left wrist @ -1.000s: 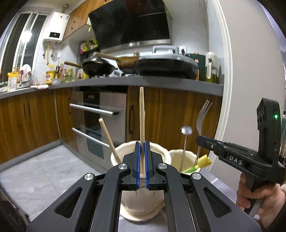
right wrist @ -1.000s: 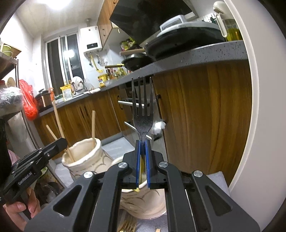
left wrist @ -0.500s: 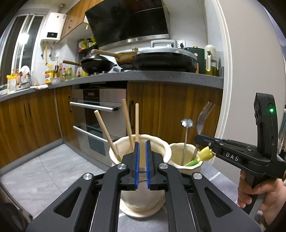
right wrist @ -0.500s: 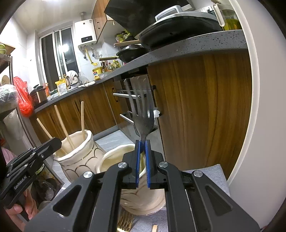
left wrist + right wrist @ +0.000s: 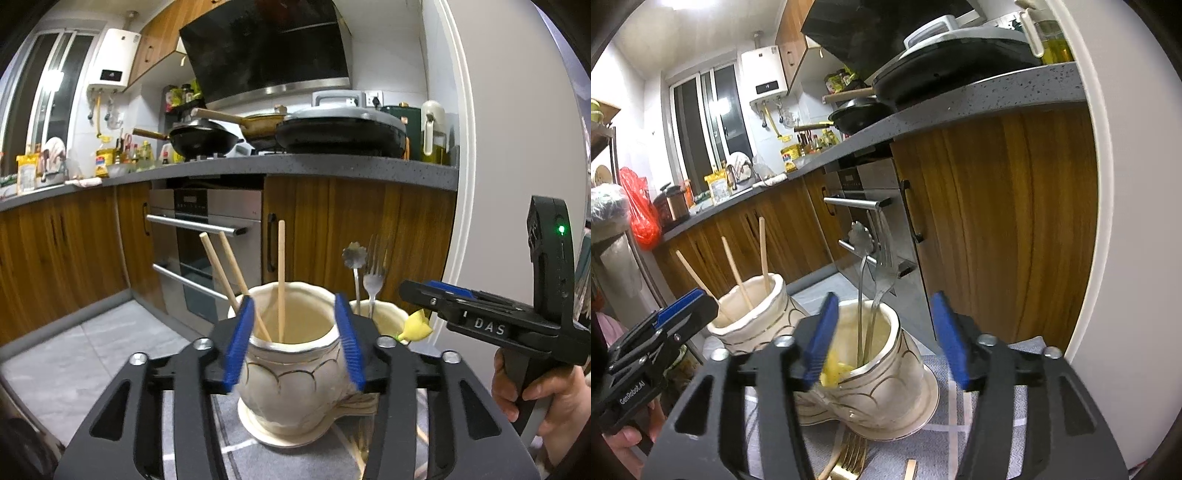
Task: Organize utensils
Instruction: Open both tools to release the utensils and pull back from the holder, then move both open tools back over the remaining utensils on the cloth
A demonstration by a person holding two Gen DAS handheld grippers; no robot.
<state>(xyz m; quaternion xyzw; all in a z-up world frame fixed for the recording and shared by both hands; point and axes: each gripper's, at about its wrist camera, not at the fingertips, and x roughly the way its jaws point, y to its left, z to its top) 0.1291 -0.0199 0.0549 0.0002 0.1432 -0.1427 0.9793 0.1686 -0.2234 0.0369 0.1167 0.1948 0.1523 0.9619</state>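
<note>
Both hand-held grippers were opening, nothing pressed between their pads. The left hand-held gripper [image 5: 293,338] framed the jar [image 5: 291,373] holding three chopsticks [image 5: 281,280]. Only the right hand-held gripper [image 5: 886,338] view showed a gold fork [image 5: 849,458] lying on the surface [image 5: 960,439], below the second jar [image 5: 886,384] holding the steel fork [image 5: 882,273].

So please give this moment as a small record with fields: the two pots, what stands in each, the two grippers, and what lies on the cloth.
left pot: cream ceramic, holds three wooden chopsticks
right pot: holds a silver fork, a flower-end utensil, a yellow item
left gripper: jaws opening, nothing pressed
right gripper: jaws opening, nothing pressed
cloth: gold fork in front of right pot
</note>
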